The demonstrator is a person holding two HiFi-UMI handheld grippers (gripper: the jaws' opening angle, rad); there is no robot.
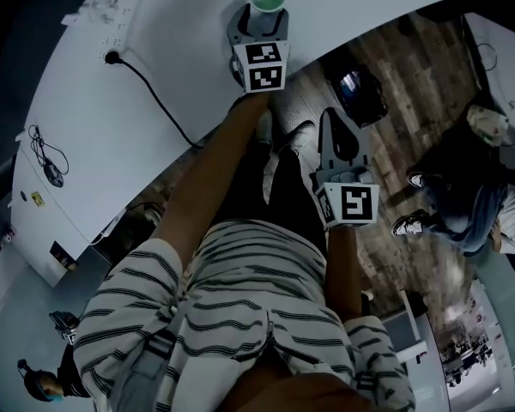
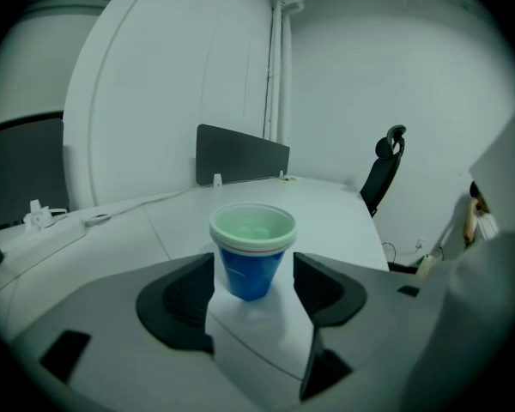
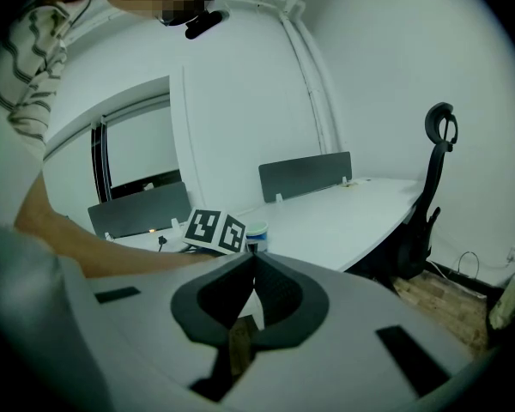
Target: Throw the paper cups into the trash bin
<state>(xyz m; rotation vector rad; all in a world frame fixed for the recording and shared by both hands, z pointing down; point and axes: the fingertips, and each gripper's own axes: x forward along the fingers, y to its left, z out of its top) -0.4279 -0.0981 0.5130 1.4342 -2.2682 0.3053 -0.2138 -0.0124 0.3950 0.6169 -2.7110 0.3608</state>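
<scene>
Over white desk [image 1: 180, 50], my outstretched left gripper [image 2: 253, 281] gapes around paper cup [image 2: 251, 247], no contact. Right gripper [image 3: 253, 264] closed, empty, above wood floor [image 1: 412, 67].

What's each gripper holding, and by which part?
Nothing held. Left gripper stands open, jaws either side of the paper cup, not pressing it; right gripper is shut, empty.

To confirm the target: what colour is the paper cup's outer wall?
Blue, with a white rim; the paper cup shows best in the left gripper view.
</scene>
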